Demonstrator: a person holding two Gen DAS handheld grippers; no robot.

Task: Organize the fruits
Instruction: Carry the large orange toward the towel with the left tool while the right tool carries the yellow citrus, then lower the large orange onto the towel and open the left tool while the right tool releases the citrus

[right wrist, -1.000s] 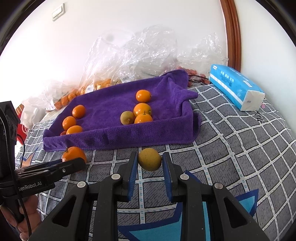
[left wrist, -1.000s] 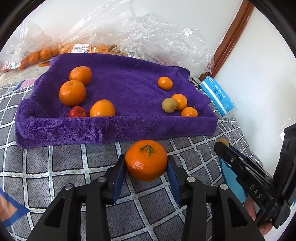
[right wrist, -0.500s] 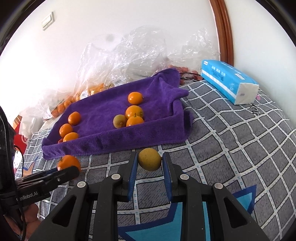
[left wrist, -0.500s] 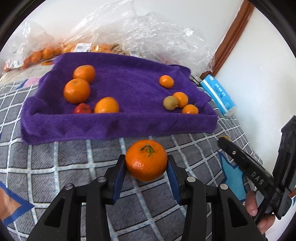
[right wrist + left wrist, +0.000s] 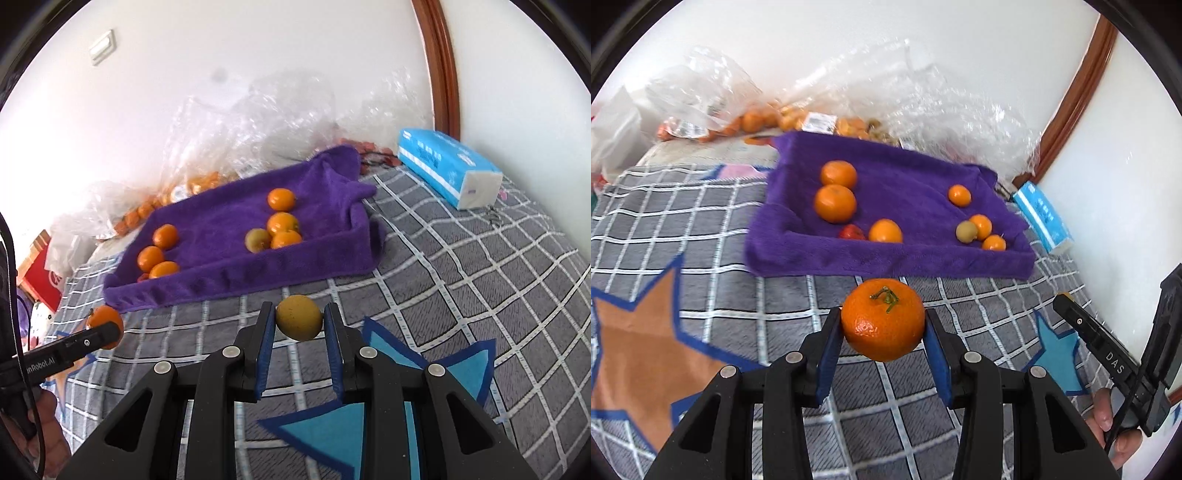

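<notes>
left gripper (image 5: 883,328), black frame with blue pads, pinching a large round orange mandarin with a green stem (image 5: 882,318) between its jaws, held above a grey quilted bedcover with a white grid pattern (image 5: 701,229). to its left on the cover, an orange star patch edged in blue (image 5: 639,343). ahead of it and well apart, a purple terry towel shaped as a shallow tray (image 5: 886,258); on the towel, left to right: two big orange mandarins (image 5: 834,203) one behind the other, a small red fruit (image 5: 851,232) touching a medium orange mandarin (image 5: 885,230), then a cluster of small orange citrus (image 5: 980,225) with one yellow-green round fruit (image 5: 966,231) against them. beyond the towel, crumpled clear plastic bags (image 5: 923,110) holding more orange fruit. ahead to the right, a blue and white pack of tissues (image 5: 1043,218) by the wall. right gripper (image 5: 299,325), same make, clamped on a small round dull-yellow fruit (image 5: 299,322), above the same cover just short of the towel's near edge, a blue star patch (image 5: 369,417) below it. a hand (image 5: 1108,421) grips the right gripper's handle at the far right of the left wrist view.
</notes>
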